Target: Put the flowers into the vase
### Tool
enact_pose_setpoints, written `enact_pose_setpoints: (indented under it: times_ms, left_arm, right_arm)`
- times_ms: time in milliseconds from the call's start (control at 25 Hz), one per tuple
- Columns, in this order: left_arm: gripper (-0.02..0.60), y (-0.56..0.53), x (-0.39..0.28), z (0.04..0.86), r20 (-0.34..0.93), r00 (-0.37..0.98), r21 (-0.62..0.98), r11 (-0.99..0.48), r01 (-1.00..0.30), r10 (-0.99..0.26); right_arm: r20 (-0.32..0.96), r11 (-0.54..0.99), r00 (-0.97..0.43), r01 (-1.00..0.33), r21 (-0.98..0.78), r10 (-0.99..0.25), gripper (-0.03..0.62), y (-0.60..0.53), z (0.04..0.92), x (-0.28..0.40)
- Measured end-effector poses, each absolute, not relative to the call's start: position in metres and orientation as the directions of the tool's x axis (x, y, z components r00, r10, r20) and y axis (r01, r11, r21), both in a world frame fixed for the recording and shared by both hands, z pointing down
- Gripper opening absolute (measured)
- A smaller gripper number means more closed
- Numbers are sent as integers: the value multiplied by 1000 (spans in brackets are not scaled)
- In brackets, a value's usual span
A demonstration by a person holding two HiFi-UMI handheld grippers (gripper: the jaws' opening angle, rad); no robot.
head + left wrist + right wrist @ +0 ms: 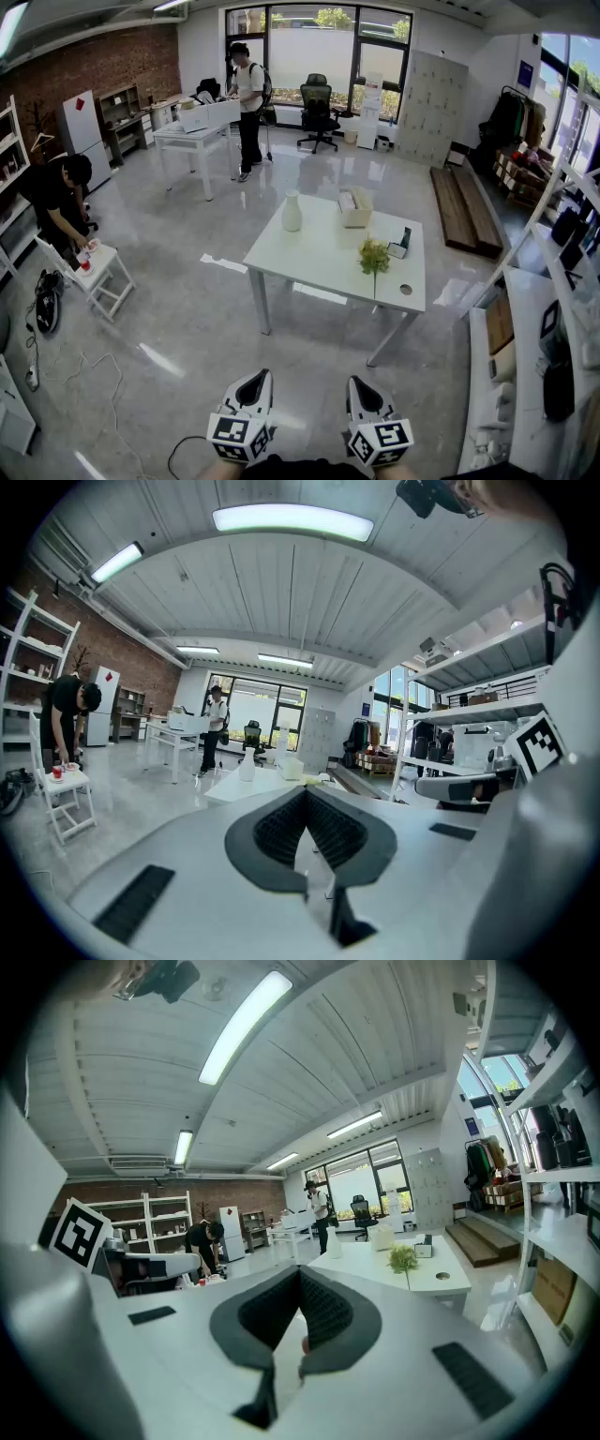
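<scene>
- Held left gripper (305, 797) and right gripper (300, 1277) side by side, near level; jaws of each pressed together, nothing between.
- Faced a white table (319, 258) well ahead, across glossy grey floor (187, 309).
- Found flowers (374, 255) lying toward the table's near right edge, ahead of the right gripper, stem end toward it.
- Found vase (292, 212) upright at the far left corner, ahead of the left gripper, well apart from the flowers.
- Noted a box (355, 208) at the far edge and a round hole (406, 290) by the near right corner.
- Had open floor from both grippers to the table's near edge.
- Had cables (66, 366) on the floor left of the left gripper and shelves (562, 281) close on the right gripper's right.
- Saw one person (56, 202) bent over a stool (103, 272) far left, and another (248, 94) standing by a desk (192, 141) far ahead.
</scene>
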State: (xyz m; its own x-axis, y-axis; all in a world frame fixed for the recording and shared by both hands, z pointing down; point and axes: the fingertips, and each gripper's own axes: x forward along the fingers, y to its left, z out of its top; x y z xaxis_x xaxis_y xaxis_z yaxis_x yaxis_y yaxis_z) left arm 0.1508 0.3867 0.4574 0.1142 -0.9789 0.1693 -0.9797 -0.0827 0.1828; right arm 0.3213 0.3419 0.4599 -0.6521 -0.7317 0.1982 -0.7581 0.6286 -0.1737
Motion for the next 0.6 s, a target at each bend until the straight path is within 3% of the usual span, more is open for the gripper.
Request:
enact_pose_setpoints:
  times_ms: [600]
  left_arm:
    - [3,385,140,466,195,128,193,-90,-977,-972]
  right_arm:
    - [200,637,-673,-739,-219,-712,3,341,464,303]
